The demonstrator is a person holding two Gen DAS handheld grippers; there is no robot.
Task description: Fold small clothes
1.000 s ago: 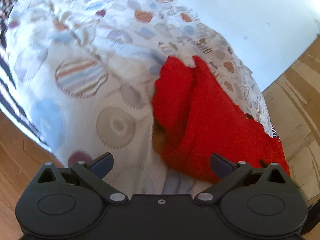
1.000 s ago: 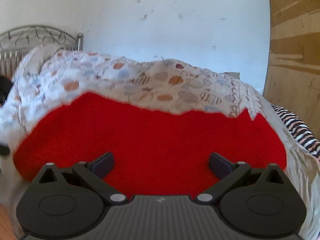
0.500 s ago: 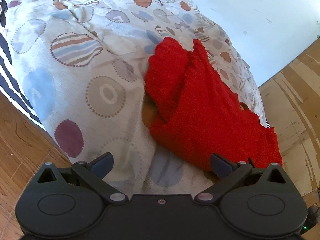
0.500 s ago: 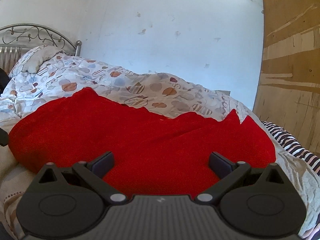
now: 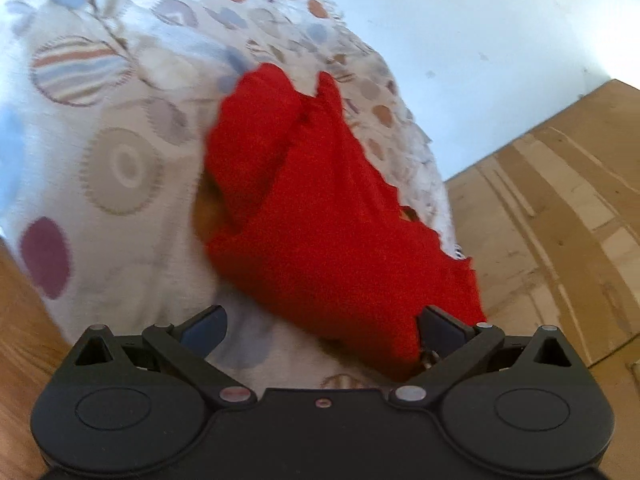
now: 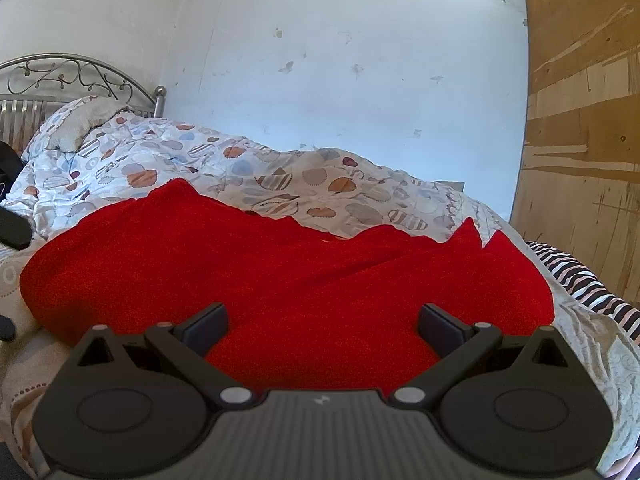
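A red garment [image 5: 320,216] lies folded over on the patterned quilt [image 5: 116,164] of a bed. In the left wrist view my left gripper [image 5: 322,330] is open, hovering just in front of the garment's near edge, its right finger [image 5: 442,328] against the red cloth. In the right wrist view the same red garment [image 6: 288,272] spreads wide across the quilt [image 6: 280,184]. My right gripper [image 6: 322,326] is open, low over the garment's near edge, holding nothing.
A metal headboard [image 6: 68,80] and a pillow [image 6: 84,120] are at the far left. A striped sheet [image 6: 580,280] hangs at the bed's right side. A plywood panel [image 6: 580,120] stands right, a white wall [image 6: 340,80] behind. Wooden floor [image 5: 20,320] lies below the bed edge.
The left gripper has swung closer to the garment, which now reaches its right finger; the view is blurred by motion. The right gripper has drawn back and risen slightly. Both stay open.
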